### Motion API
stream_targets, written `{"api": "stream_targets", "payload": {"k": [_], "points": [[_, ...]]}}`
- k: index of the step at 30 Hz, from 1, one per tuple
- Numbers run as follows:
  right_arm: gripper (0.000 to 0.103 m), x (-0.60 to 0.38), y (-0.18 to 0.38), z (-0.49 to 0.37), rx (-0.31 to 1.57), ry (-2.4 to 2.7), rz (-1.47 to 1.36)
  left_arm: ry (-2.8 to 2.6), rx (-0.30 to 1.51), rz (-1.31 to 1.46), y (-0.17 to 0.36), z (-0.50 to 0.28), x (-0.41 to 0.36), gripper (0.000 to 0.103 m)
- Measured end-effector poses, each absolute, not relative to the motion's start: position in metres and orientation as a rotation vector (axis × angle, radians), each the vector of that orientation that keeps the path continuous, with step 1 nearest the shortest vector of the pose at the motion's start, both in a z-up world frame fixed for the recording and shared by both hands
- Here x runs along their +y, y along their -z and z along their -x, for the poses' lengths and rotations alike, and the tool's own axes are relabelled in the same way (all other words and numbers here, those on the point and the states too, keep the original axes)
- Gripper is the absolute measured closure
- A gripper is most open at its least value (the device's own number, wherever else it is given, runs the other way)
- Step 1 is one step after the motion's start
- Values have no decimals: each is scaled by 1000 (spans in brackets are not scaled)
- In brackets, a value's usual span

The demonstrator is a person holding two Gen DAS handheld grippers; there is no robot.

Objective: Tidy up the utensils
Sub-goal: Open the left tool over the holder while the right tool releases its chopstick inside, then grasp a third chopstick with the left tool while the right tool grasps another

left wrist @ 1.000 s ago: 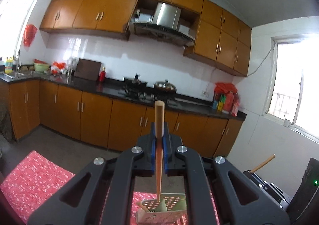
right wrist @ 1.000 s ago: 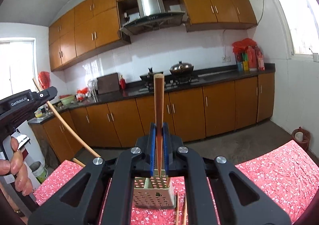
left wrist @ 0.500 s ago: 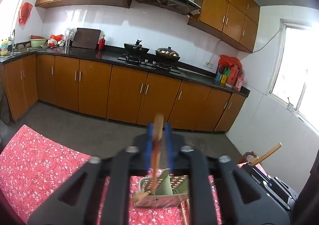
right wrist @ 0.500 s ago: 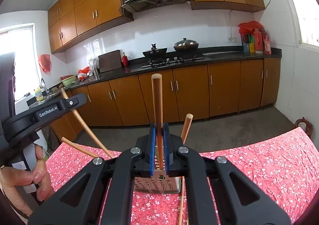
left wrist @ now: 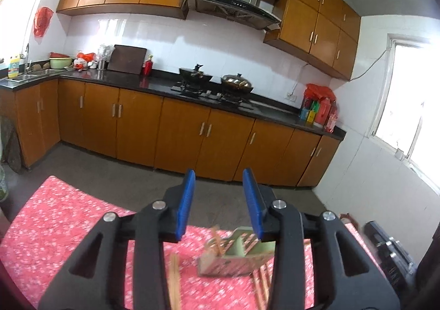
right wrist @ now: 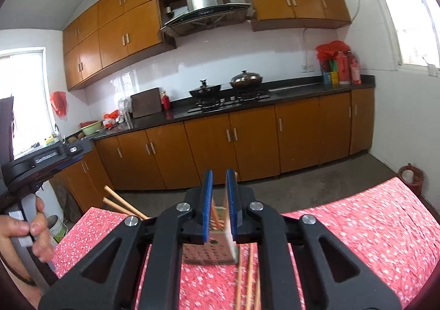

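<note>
Now my left gripper (left wrist: 218,201) has just been opening, nothing between its jaws; perforated utensil holder (left wrist: 236,257) sits at 5 o'clock on the red floral cloth (left wrist: 55,222). Right gripper (right wrist: 219,205) slightly parted, empty, holder dead ahead, loose chopsticks (right wrist: 249,277) beside it.

On the red floral tablecloth (left wrist: 63,216), the pale green perforated utensil caddy (left wrist: 236,257) stood in the way at centre, wooden chopsticks (right wrist: 121,204) jutting from it leftward. Loose chopsticks (right wrist: 249,277) lay against its near side. Bare cloth to the far right (right wrist: 371,230) offered free passage.
</note>
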State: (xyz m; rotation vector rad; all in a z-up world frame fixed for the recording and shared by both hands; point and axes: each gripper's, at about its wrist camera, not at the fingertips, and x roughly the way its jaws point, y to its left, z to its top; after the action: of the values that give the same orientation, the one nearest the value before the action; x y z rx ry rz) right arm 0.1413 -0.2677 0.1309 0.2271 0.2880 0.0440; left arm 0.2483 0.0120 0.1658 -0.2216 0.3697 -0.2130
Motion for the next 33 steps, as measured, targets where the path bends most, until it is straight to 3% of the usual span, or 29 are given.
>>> {"api": "stream_targets", "payload": {"k": [8,17,21,26,31,33], "points": [[91,-308,-42,-141,536,55,-268,122,478,151,-118,-212,63,61],[91,-277,75,-158,850,-9,-263,28,725,90,-15,-222,79,60],[91,-267,93,-163,892,-14,-246,2,788,22,18,-219,70,37],[91,-259,104,-165,896,3,-184,40,832,-6,41,-213,60,23],[95,-273,105,-161,883,90,-187,109,853,-30,55,-210,45,23],[95,-286,104,-159,878,115,-235,147,862,-42,63,-207,38,34]]}}
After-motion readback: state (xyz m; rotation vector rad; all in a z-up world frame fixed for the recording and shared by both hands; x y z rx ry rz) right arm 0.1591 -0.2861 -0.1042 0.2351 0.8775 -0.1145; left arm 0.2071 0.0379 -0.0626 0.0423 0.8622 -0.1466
